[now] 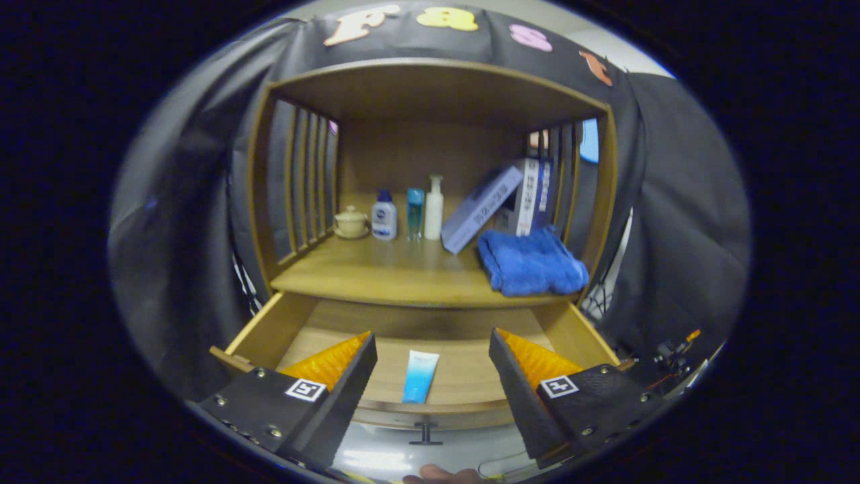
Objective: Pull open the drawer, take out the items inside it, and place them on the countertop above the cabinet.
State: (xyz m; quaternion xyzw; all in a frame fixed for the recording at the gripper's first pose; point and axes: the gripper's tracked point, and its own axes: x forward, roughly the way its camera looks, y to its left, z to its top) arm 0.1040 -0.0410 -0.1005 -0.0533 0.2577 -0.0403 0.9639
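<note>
- The hand-held gripper (pixel 430 349) hovers above the pulled-out drawer (pixel 259 333) with its two fingers spread wide and nothing held between them.
- The drawer stands open below the worktop (pixel 390 275) of a wooden cabinet (pixel 261 202); its small dark pull knob (pixel 425 433) shows at the near front edge.
- A blue tube (pixel 420 376) lies flat on the drawer floor, its pale end pointing to the far side and its darker end toward the near front board. It sits between the two fingers, touching neither.
- On the worktop, far left, a small cream lidded pot (pixel 351 221) sits on a saucer beside the slatted side wall.
- Just right of it stand three bottles in a row: a short white bottle with a blue cap (pixel 383 216), a slim blue bottle (pixel 414 214), and a taller white pump bottle (pixel 434 210).
- Further right, a pale flat box (pixel 480 210) leans tilted against an upright white and blue box (pixel 531 196).
- A folded blue towel (pixel 531 262) lies at the near right corner of the worktop, in front of the boxes.
- Part of a person's finger (pixel 440 474) shows at the very near edge, below the knob.
</note>
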